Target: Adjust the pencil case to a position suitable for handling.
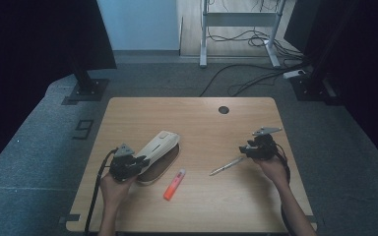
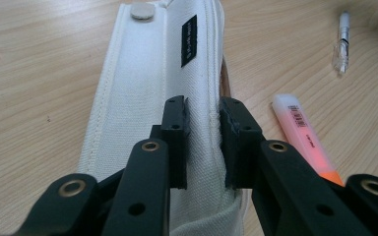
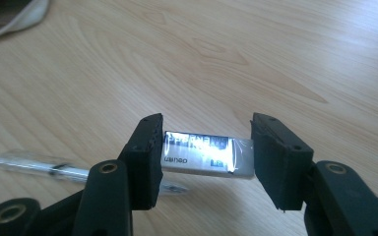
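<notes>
Two grippers sit low over the pale wood-grain worktop [image 1: 202, 118] in the high view. My left gripper [image 1: 137, 163] is near the front left corner, clamped on the near end of a long cream pencil case [image 1: 158, 144] that lies slantwise, its flap lifted off a darker oval mouth. An orange highlighter [image 1: 174, 184] lies just beside the case, toward the front edge. My right gripper [image 1: 245, 150] is toward the right edge, and a slim clear pen [image 1: 226, 166] lies on the worktop just in front of it. What that gripper carries is too small to tell from up here.

In the left gripper view, my left gripper [image 2: 204, 142] has its two black fingers [image 2: 174, 142] pinching a raised fold of the pencil case [image 2: 138, 98]: woven canvas with stitched seams, a round snap button and a small black label whose print I cannot read. The case's near end is cut off behind the jaws. The highlighter [image 2: 305, 140], blocky and translucent, lies to its right; the pen [image 2: 342, 42] is farther off.

In the right gripper view, my right gripper [image 3: 204, 155] squeezes a small rectangular eraser [image 3: 207, 155] endwise between its fingers [image 3: 145, 157], lifted clear of the wood. Its glossy printed sleeve is blurred. The pen [image 3: 54, 169] lies below, partly hidden behind the left jaw.
</notes>
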A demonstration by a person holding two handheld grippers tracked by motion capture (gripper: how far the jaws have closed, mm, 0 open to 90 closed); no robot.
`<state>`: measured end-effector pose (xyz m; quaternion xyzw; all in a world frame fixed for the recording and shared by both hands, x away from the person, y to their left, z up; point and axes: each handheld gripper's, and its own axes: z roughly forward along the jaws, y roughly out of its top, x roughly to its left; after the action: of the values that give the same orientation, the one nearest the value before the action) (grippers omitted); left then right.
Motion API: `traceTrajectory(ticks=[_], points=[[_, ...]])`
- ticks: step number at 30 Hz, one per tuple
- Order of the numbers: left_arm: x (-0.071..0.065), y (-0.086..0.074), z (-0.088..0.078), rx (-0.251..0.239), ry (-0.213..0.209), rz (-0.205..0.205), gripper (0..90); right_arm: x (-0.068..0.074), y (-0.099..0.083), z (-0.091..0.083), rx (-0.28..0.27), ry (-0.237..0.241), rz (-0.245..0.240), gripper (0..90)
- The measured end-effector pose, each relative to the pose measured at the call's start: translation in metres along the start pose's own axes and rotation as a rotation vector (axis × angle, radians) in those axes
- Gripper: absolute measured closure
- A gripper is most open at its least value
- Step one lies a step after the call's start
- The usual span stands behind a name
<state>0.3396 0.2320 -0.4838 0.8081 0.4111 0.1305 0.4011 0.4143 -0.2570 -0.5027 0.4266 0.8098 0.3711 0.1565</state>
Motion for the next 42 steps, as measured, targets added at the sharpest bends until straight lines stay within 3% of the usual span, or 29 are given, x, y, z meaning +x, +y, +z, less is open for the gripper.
traceTrajectory(ticks=[11,42], points=[[0.001,0.0,-0.002,-0.02,-0.014,-0.026,74.9,0.027,0.012,0.006,-0.016,0.064,-0.05,46.7],[0.002,0.0,-0.005,-0.031,-0.034,-0.03,75.1,0.094,0.044,0.041,-0.036,0.199,-0.154,46.7]])
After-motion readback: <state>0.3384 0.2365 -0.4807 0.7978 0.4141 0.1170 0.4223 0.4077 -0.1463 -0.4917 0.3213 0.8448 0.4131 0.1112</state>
